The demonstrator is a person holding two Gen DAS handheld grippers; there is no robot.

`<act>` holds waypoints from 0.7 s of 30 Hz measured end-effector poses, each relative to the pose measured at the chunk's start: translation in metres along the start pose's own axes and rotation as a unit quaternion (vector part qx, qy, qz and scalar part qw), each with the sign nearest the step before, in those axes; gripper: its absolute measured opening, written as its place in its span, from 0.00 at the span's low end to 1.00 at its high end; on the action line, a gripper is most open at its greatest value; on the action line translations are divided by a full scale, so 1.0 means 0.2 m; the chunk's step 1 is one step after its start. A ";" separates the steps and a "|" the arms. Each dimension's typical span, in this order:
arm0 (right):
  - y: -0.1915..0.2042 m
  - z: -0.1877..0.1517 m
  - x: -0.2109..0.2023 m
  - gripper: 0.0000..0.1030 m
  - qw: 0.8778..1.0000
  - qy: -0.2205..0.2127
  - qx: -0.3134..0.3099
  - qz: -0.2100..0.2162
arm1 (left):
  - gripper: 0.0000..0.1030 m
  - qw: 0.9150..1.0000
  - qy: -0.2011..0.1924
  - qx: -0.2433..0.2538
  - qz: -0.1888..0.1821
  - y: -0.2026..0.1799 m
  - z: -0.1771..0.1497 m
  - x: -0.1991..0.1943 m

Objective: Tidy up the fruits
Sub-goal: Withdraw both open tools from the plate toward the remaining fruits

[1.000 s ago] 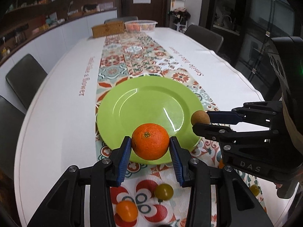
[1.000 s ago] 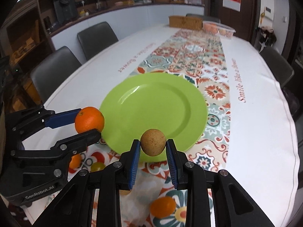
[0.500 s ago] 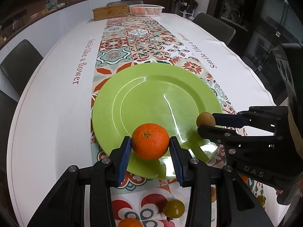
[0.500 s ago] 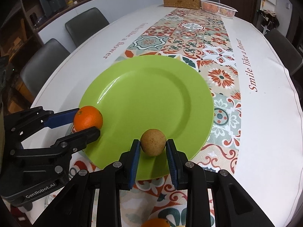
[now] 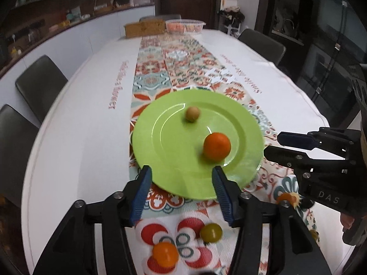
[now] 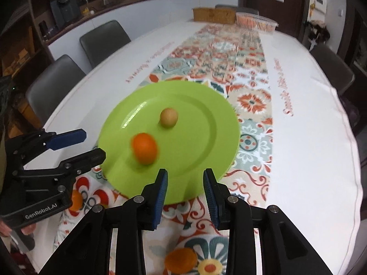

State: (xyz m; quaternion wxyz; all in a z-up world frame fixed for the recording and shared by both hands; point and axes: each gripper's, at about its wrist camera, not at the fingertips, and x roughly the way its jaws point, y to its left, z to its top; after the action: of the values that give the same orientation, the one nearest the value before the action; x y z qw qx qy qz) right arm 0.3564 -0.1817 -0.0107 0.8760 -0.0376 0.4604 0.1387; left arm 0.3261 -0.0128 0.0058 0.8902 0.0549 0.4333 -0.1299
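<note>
Sitting loose on the green plate (image 5: 160, 171) are an orange (image 5: 217, 146) and a small tan fruit (image 5: 192, 113), both released. Left tongs (image 5: 182, 191) and right tongs (image 6: 185, 193) are opening, gripping nothing, hovering at the plate's near rim. Small tomatoes (image 5: 165, 253) are waiting on the counter (image 5: 75, 137); collecting them likely comes next, needing gentle pinches.
</note>
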 end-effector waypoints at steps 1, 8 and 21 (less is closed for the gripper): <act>0.01 -0.01 -0.04 0.32 1.000 -0.011 -0.004 -0.002 | 0.55 1.000 -0.007 0.001 0.002 -0.01 -0.01 -0.04; 0.07 -0.13 -0.33 0.43 0.997 -0.074 -0.027 -0.014 | 0.62 0.998 -0.063 0.020 0.003 -0.12 -0.12 -0.31; 0.07 -0.47 -0.73 0.62 0.988 -0.144 -0.024 -0.046 | 0.73 0.989 -0.131 0.068 -0.016 -0.39 -0.36 -0.61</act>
State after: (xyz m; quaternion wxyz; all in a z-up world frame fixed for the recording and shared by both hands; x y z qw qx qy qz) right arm 0.1996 -0.2161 0.0554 0.9374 -0.0597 0.3241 0.1130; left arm 0.1786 -0.0512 0.0579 0.9313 0.0905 0.3035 -0.1797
